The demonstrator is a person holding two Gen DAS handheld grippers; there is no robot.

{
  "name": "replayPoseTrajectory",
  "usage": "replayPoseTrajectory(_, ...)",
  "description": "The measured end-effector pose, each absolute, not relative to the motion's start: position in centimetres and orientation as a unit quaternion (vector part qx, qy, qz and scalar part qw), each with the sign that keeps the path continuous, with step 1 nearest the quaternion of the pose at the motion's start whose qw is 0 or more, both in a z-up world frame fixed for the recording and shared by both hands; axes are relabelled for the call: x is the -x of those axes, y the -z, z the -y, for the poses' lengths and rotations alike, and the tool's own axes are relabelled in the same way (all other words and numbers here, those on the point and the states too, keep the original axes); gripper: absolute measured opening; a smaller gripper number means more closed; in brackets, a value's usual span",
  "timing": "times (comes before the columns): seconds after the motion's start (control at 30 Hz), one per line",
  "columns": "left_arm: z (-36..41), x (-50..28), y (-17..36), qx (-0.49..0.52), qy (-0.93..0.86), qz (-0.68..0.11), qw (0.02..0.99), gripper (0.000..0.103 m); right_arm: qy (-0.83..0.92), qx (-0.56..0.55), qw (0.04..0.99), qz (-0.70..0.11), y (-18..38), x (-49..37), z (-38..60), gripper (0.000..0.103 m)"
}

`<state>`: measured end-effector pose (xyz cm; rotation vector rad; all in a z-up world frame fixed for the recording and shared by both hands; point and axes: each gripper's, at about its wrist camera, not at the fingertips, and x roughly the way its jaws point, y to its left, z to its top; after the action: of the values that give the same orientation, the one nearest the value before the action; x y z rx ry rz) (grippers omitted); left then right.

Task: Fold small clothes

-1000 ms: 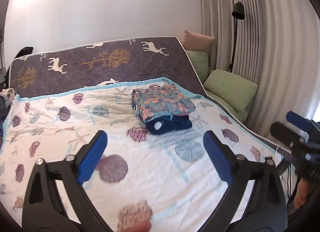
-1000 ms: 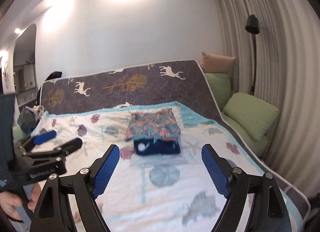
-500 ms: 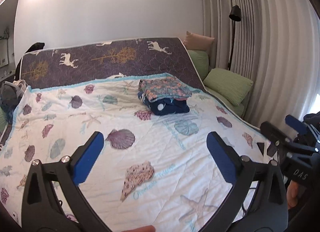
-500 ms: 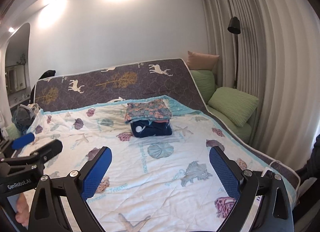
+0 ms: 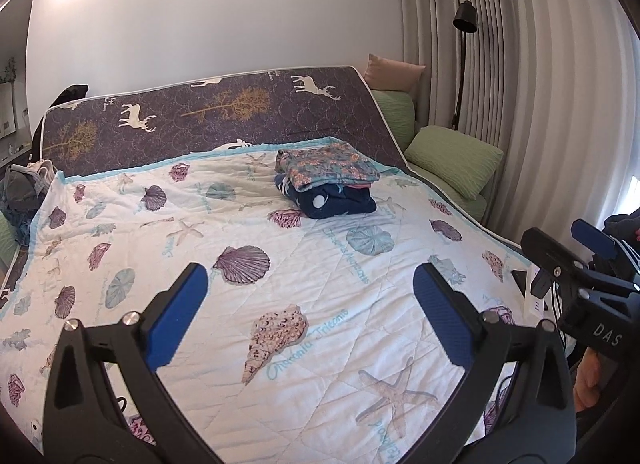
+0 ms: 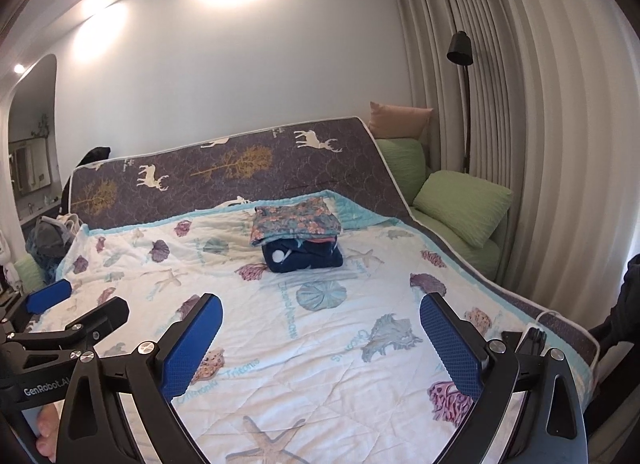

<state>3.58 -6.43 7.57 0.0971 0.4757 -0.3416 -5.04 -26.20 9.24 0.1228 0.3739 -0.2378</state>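
A stack of folded clothes sits at the far side of the bed, a floral piece (image 5: 332,167) on top of a navy one (image 5: 332,201); the right wrist view shows the same floral piece (image 6: 294,221) and navy one (image 6: 304,258). My left gripper (image 5: 310,270) hovers open over the shell-print quilt (image 5: 280,296), well short of the stack, with nothing between its fingers. My right gripper (image 6: 320,298) is also wide open and holds nothing. Each gripper shows in the other's view, the right gripper (image 5: 576,256) at the right edge and the left gripper (image 6: 76,312) at the left.
A heap of unfolded clothes (image 5: 24,187) lies off the bed's far left corner. A dark deer-print mattress (image 5: 220,111) leans behind the quilt. Green pillows (image 5: 452,159), a floor lamp (image 5: 464,15) and curtains line the right side. A power strip (image 5: 536,300) lies at the bed's right edge.
Both grippers have drawn back from the folded stack, which now looks smaller and farther off. The right gripper's jaws have spread a little wider.
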Motion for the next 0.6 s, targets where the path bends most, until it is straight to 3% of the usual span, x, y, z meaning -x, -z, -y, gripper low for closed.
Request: replayPoseTrajectory(0.6, 7.6, -2.8, -7.6, -0.066, 0.169, -0.234, 0.955, 0.102, 0.114, -0.068, 0.973, -0.188, -9.0, 5.3, 26.8, 0.101)
